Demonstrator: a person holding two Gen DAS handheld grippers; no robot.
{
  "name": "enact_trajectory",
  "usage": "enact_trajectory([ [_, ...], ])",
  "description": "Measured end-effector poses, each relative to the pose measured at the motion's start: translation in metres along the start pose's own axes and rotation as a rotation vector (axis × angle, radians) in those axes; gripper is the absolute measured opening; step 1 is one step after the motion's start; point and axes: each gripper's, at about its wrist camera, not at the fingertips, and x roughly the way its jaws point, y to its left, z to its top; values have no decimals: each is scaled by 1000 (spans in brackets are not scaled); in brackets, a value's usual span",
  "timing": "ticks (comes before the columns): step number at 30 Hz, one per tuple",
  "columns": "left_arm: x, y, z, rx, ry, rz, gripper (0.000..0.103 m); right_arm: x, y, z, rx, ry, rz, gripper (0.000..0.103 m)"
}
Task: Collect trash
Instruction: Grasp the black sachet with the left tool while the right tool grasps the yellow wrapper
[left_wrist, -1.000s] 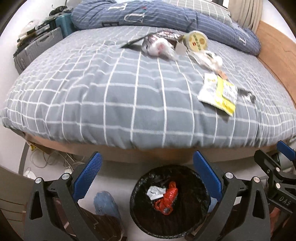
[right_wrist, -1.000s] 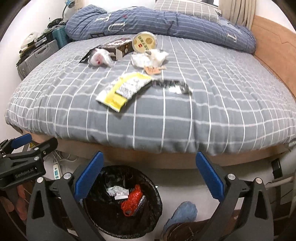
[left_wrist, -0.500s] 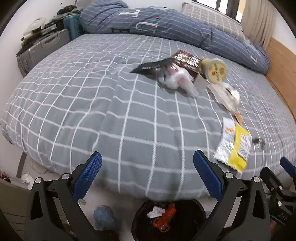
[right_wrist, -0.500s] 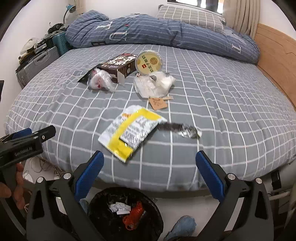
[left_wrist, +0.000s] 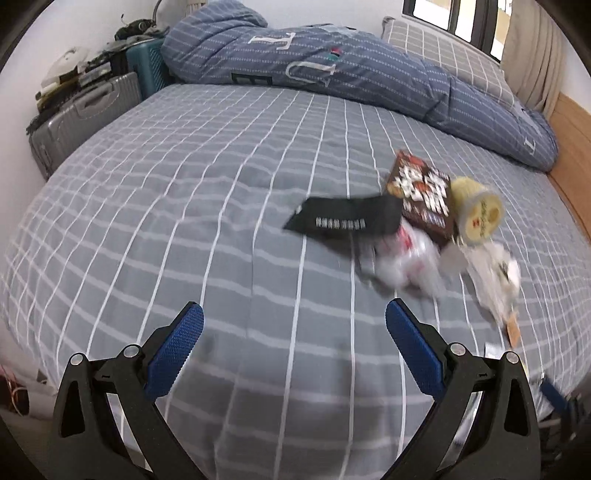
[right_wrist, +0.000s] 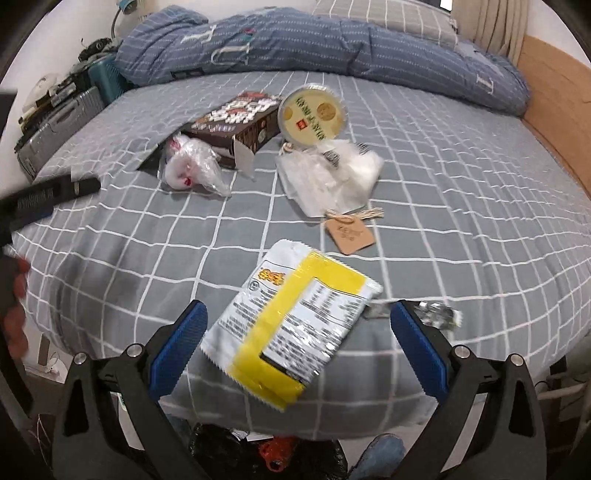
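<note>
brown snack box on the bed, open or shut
Open: the brown snack box lies flat, and its near end flap hangs loose.

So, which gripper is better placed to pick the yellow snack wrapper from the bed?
Right. The right gripper is open with the yellow snack wrapper between its fingers; the left gripper faces bare bedspread.

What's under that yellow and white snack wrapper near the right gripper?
The yellow and white snack wrapper lies flat on the grey checked bedspread. A crumpled foil scrap pokes out beside its right corner. Whatever is directly beneath is covered.
</note>
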Motion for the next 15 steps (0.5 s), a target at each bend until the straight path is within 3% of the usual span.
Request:
enact_trajectory([
  [9, 46, -3, 43, 12, 46, -40, 97, 37, 0, 0, 11, 39, 11, 94],
  [15, 76, -12, 65, 17, 93, -89, 97, 41, 3, 1, -18, 25, 2, 77],
])
